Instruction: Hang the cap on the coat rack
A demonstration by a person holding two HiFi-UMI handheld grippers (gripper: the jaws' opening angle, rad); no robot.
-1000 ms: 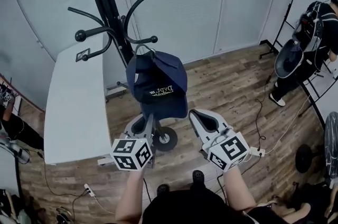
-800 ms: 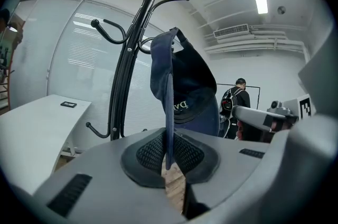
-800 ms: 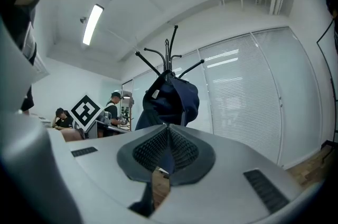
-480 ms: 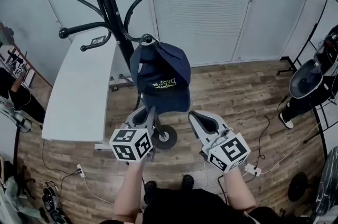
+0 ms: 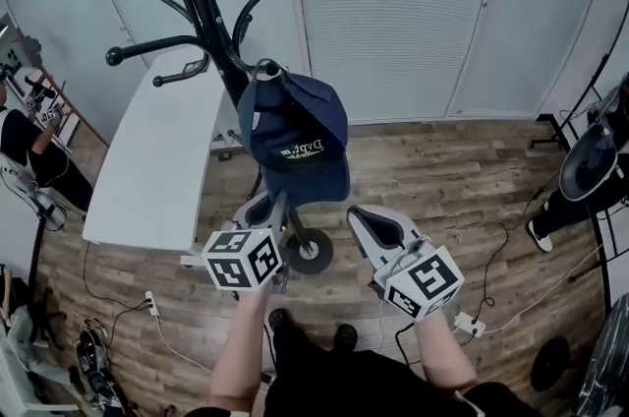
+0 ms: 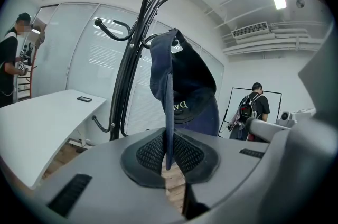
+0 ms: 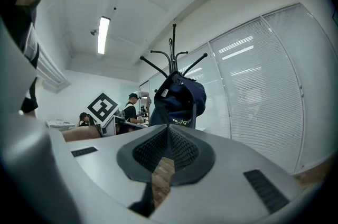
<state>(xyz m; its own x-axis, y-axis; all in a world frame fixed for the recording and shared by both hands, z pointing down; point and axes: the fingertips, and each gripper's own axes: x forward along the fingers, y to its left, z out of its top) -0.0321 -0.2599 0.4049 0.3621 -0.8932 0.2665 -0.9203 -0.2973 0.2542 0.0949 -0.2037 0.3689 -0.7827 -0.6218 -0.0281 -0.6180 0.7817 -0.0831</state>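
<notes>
1. Standing at the far left, a white table (image 5: 147,169) runs beside the coat rack (image 5: 211,12) and plays no part in the job.
2. The rack's black arms fan out from its pole. The navy cap (image 5: 295,135) hangs from the knob (image 5: 267,68) at the end of one lower arm, with its crown draped over the knob and its brim (image 6: 168,128) pointing down.
3. The left gripper (image 5: 270,211) sits just under the cap with its jaws clamped on the brim. Its own view shows the brim's edge running straight down between the two ribbed pads.
4. Judged from this, the hanging itself looks all but done: the cap seems to bear its weight on the knob, and only the release is left.
5. The next move calls for parting the left jaws first. Only then should that gripper be drawn down and back, so that no tug on the brim lifts or slides the crown off the knob.
6. The right gripper (image 5: 378,226) hovers below and to the right of the cap, apart from it. Its jaws are drawn in to a narrow slit with nothing between them, and only wooden floor shows through.
</notes>
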